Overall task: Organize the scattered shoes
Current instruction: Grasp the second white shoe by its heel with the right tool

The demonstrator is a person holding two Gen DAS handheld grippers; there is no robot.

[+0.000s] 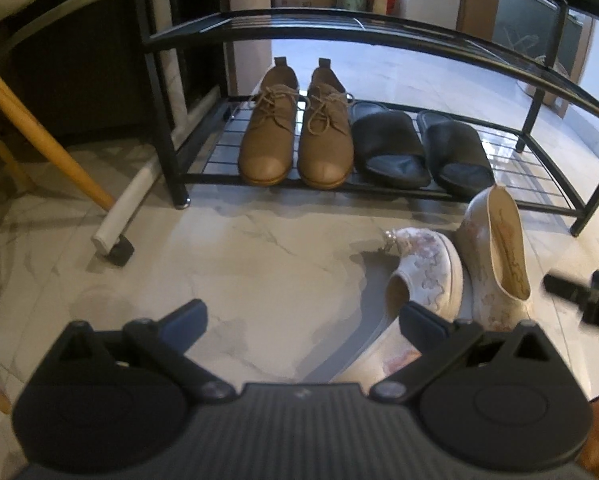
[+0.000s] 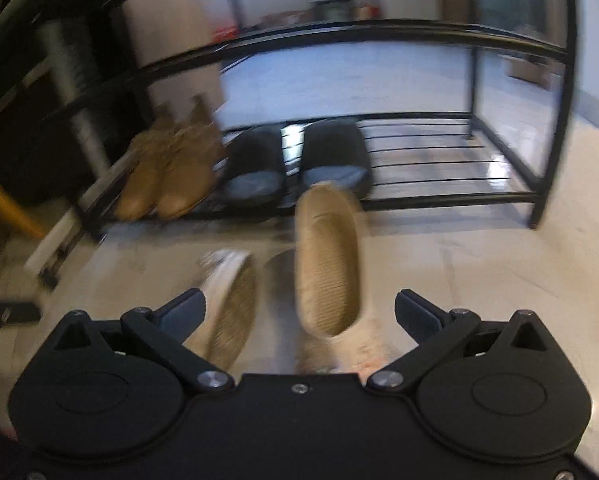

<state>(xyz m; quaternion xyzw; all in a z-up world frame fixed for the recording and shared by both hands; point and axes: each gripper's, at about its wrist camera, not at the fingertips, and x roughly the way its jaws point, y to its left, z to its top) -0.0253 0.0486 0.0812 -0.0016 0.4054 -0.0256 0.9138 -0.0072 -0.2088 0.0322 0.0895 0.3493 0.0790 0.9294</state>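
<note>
Both fingers of the left gripper (image 1: 302,322) are spread wide with nothing between them; bare marble floor (image 1: 259,272) is seen in the gap. The right gripper (image 2: 299,314) is likewise held wide open and empty, though that view is blurred.

No brand, label or legible writing can be made out on any shoe; only a faint scrolled pattern is seen on an insole.

Two floral shoes lie on the floor, off the rack. One floral shoe (image 1: 427,280) is tipped on its side just beyond the left gripper's right finger, its toe pointed away toward the rack. The other floral shoe (image 1: 495,256) is set beside it, to the right of the fingers, its long axis running away from the gripper. In the right wrist view this shoe (image 2: 327,264) lies between and just ahead of the fingers, lengthwise along them.

Beyond the fingers, four shoes are counted on the lowest shelf of the black rack (image 1: 379,30): two tan lace-ups (image 1: 295,136) side by side, toes toward the gripper, and two black slides (image 1: 423,148) to their right.
</note>
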